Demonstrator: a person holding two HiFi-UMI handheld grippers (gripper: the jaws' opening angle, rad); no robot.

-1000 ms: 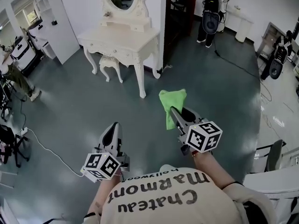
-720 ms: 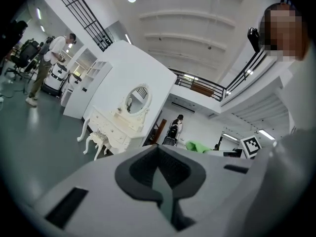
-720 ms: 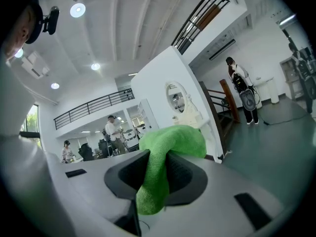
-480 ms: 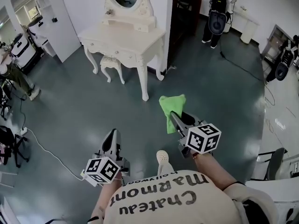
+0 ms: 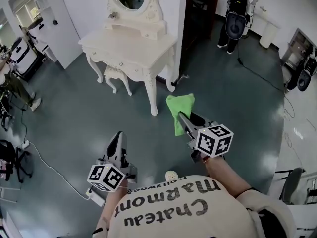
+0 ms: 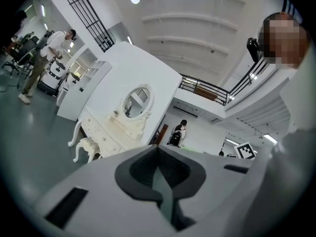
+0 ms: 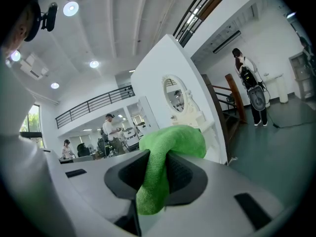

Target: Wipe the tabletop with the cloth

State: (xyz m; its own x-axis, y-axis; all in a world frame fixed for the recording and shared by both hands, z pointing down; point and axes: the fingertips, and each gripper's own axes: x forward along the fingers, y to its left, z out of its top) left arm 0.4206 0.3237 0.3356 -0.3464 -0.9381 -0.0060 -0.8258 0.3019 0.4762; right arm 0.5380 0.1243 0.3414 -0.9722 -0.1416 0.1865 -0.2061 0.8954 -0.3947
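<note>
- The dressing table (image 5: pixel 133 46) sits lower and larger in the head view than a second ago. Its front leg is now close to the cloth in that view. Judgement: the person is walking towards it, and the approach is nearly complete.
- The tabletop is bare along its front edge. No wiping has begun; the cloth does not yet touch it.
- The stool (image 5: pixel 116 76) remains tucked under the table, clear of the likely wiping path.
- The right gripper (image 5: pixel 184 119) holds its forward, raised pose across the frames. Its jaws pinch the cloth between the pads.
- The left gripper (image 5: pixel 118 136) stays low at the person's side, jaws pressed together with nothing between them.
- The green cloth (image 5: pixel 179 108) hangs bunched from the right jaws, over the floor and just short of the table. Its fold looks unchanged, so the grip appears secure for the first stroke.
</note>
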